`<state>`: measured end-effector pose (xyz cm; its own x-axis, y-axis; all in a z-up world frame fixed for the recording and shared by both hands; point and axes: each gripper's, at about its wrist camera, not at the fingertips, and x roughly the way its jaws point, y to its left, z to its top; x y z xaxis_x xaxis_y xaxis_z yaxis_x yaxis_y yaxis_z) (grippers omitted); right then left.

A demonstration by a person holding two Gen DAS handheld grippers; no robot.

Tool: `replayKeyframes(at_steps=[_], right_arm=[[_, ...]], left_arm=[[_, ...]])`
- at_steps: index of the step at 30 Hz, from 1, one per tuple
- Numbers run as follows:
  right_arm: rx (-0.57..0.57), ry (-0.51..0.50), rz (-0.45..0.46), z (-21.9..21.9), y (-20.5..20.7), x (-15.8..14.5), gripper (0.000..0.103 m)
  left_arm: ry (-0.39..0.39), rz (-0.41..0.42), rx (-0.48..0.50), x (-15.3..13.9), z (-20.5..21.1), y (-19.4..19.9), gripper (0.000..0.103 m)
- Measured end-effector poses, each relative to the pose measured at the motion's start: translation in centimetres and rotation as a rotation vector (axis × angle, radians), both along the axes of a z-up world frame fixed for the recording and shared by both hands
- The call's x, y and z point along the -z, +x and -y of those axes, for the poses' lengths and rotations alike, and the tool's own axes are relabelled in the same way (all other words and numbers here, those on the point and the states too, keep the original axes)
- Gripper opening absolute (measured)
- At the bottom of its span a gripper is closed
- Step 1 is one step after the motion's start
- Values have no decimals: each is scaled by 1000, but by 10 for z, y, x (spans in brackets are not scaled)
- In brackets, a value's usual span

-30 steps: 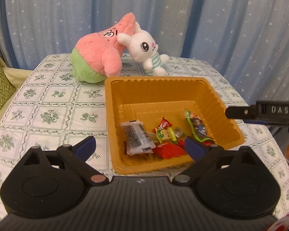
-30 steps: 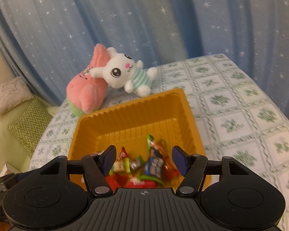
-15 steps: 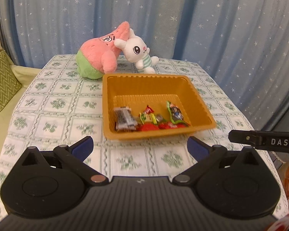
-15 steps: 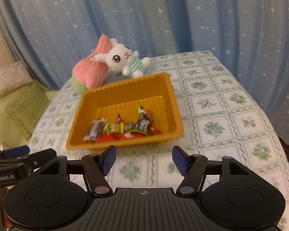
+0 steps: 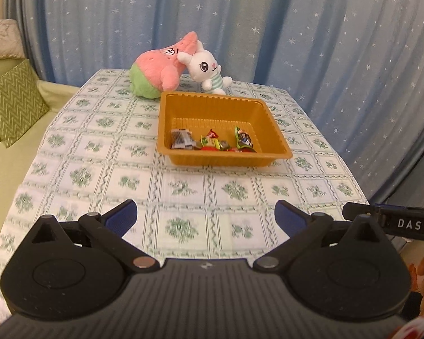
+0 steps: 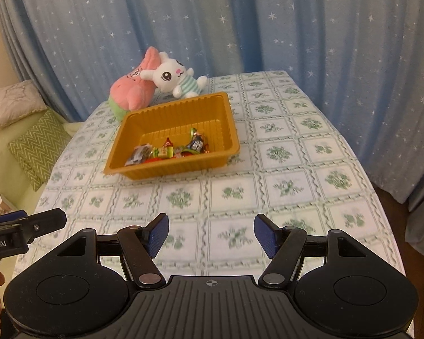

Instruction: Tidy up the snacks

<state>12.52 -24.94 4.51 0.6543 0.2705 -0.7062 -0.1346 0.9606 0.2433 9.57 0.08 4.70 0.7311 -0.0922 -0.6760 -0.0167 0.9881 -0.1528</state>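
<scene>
Since half a second ago I am drawing both grippers back toward the near edge of the table; the orange tray (image 5: 279, 135) is now sitting well beyond the fingertips in both wrist views. My left gripper (image 5: 205, 216) is hovering over the floral tablecloth (image 5: 183, 195) with its jaws spread wide and nothing between them. My right gripper (image 6: 211, 233) is likewise standing open and empty above the cloth near the table's front edge. The wrapped snacks (image 5: 212, 142) are lying in a loose cluster along the near wall of the tray: a grey-and-white packet (image 5: 180, 138) at the left, red and green wrappers in the middle, a dark blue packet (image 5: 244, 140) at the right. Behind the tray, at the far side of the table, a pink starfish plush (image 5: 158, 69) is leaning against a white bunny plush (image 5: 207, 69). Blue star-print curtains (image 5: 296, 28) are hanging behind. A green zigzag cushion (image 5: 11, 96) is lying at far left.
</scene>
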Motion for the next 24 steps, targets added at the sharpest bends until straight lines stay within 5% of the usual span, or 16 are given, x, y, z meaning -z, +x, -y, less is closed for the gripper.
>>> replayKeyframes(at_steps=[24], right_arm=[[-39, -32, 19, -3, -100, -14, 67]], left_arm=[[59, -31, -6, -11, 12, -94, 103]])
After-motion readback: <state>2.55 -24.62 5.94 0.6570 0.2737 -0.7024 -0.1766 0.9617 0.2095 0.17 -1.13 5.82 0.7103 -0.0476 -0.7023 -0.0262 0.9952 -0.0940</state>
